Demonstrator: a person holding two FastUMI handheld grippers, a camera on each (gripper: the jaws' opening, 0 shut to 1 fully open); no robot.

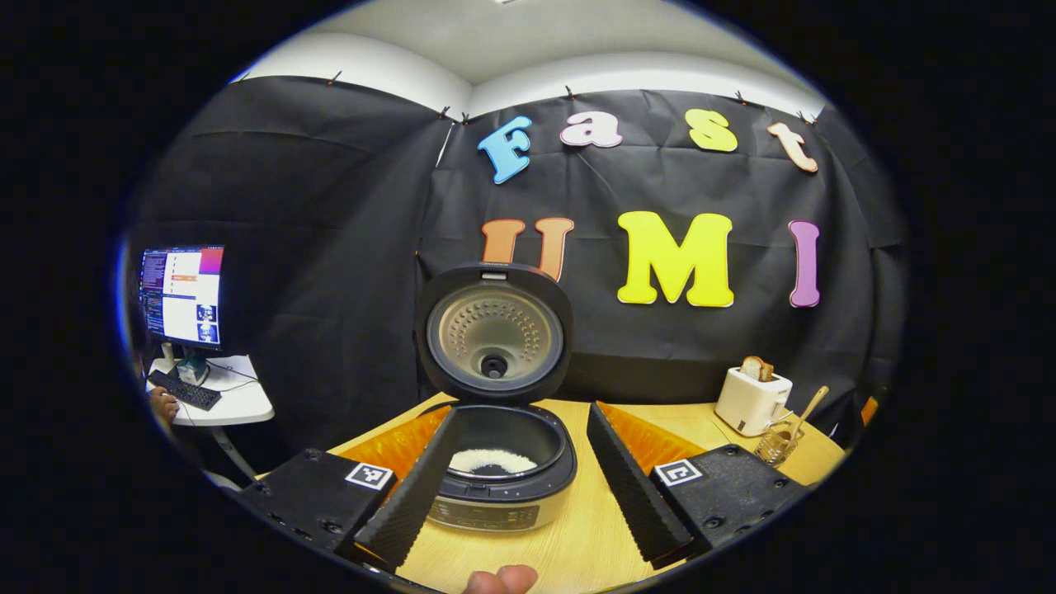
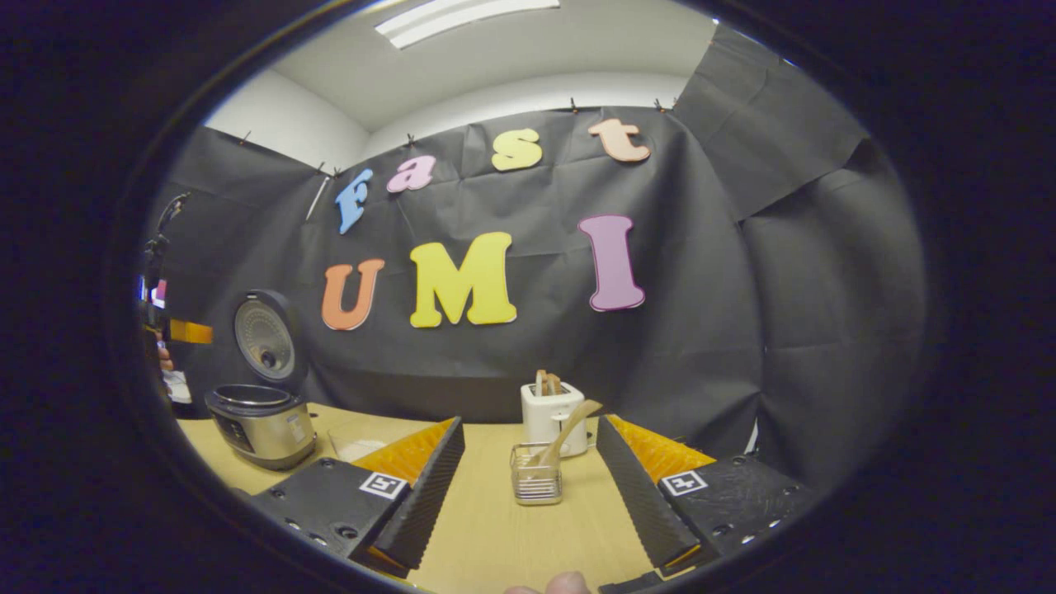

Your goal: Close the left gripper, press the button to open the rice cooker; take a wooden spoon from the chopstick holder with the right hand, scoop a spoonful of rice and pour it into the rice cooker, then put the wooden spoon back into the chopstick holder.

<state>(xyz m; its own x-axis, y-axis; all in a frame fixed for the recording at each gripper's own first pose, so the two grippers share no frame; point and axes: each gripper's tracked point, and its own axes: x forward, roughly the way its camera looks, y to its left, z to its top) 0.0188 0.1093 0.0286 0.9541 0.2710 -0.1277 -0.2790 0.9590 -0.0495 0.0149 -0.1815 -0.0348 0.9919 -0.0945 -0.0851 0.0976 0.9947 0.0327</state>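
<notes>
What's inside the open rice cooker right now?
The black-rimmed silver rice cooker holds a low patch of white rice in its dark inner pot; the front wall hides the pot's near bottom.

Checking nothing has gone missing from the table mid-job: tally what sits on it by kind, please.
Rice cooker: 1
Toaster: 1
Chopstick holder: 1
Wooden spoon: 1
Total: 4

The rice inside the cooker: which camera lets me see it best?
The left gripper view. It looks down into the open rice cooker, where white rice lies in the pot. In the right gripper view the rice cooker stands far left, seen side-on, so its rim hides the rice.
</notes>
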